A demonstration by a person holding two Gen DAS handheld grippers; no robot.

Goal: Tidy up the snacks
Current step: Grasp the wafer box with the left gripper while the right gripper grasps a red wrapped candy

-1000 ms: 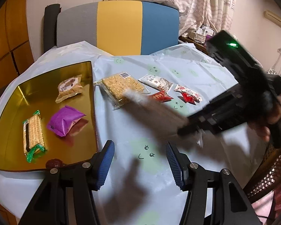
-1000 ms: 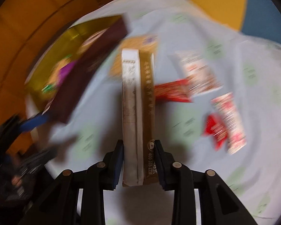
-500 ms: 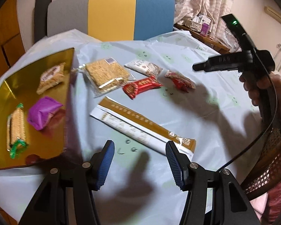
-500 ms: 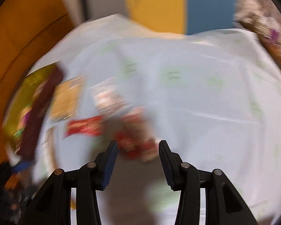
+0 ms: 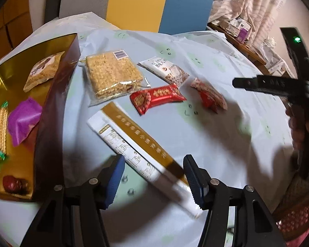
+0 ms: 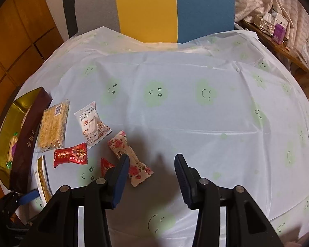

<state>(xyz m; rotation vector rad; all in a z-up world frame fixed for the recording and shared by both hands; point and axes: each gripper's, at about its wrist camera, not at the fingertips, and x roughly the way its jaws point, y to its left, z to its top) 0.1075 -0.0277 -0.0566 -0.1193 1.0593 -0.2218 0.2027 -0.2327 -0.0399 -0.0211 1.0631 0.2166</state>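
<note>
Left wrist only: purple packet (image 5: 23, 121)

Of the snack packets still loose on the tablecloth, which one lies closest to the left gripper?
The long gold-and-white stick packet. Its near end reaches in between the left gripper's open fingers, while the rice cracker, red candy and others lie farther off.

R gripper (image 6: 151, 167) open, empty, floral candy (image 6: 131, 156) by L finger; 4 snacks near tray (image 6: 18, 105).
</note>
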